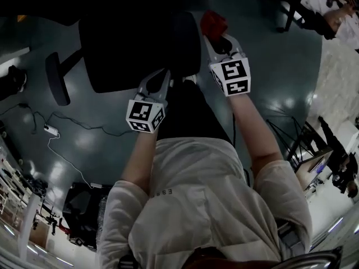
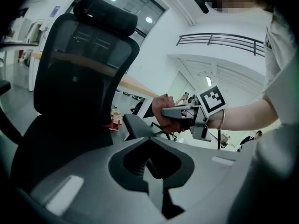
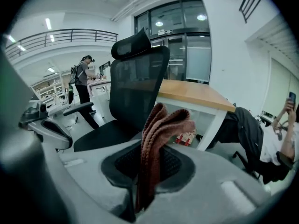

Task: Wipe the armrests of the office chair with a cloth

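**A:** What does the right gripper (image 1: 221,42) have?

**B:** Its jaws are clenched on a reddish-brown knitted cloth (image 3: 159,139). The folds stand up out of the jaws and cover a part of the black mesh office chair (image 3: 133,85) behind them.

**A:** And the left gripper (image 1: 159,78)?

**B:** Its jaws are together too, but with nothing between them. It is at the front edge of the seat.

**A:** Where is the cloth against the chair?

**B:** In the left gripper view it is just beside the end of the near dark padded armrest (image 2: 134,125). If it touches, I cannot tell. The other armrest (image 1: 56,78) is well apart, on the far side of the seat.

**A:** What else is around?

**B:** Behind the chair stands a white desk with a wooden top (image 3: 196,94). A standing person (image 3: 84,78) is far at the left, and a seated person with a phone (image 3: 280,139) is at the right. On the dark floor lies a white power strip (image 1: 51,130) with its cable.
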`<state>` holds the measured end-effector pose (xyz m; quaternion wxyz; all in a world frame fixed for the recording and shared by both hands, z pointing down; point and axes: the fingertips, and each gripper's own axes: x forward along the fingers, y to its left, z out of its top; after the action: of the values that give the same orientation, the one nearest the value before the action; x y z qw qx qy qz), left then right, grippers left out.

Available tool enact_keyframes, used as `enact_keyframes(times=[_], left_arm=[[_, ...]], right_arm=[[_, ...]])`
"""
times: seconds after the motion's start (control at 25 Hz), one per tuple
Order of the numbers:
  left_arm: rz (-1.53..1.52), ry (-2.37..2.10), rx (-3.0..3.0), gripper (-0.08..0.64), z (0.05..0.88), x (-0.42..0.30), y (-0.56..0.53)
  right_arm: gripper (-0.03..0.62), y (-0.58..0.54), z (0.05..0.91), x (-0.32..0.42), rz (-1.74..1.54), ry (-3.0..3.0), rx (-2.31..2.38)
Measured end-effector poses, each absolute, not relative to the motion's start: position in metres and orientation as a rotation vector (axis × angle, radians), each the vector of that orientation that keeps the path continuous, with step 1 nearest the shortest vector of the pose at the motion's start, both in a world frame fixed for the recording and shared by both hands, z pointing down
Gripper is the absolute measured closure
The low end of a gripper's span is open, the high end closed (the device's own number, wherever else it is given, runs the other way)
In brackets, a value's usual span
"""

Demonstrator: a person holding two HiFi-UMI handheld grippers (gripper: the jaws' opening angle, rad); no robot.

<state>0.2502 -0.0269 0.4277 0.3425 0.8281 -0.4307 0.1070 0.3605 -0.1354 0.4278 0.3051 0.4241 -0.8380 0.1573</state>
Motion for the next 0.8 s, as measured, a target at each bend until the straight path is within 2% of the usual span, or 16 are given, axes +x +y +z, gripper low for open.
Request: enact_keyframes(times=[0.44, 0.8], left_arm=[[0.259, -1.165, 2.008, 0.543, 0.487, 0.26, -0.031], [0.231, -1.204, 1.988, 0.543, 0.49, 0.259, -0.024]], right_arm=[[0.541, -0.208, 0.482, 0.296, 0.076, -2.227, 0.744], [0.541, -0.195, 0.487, 0.275, 0.074, -2.263, 0.638]])
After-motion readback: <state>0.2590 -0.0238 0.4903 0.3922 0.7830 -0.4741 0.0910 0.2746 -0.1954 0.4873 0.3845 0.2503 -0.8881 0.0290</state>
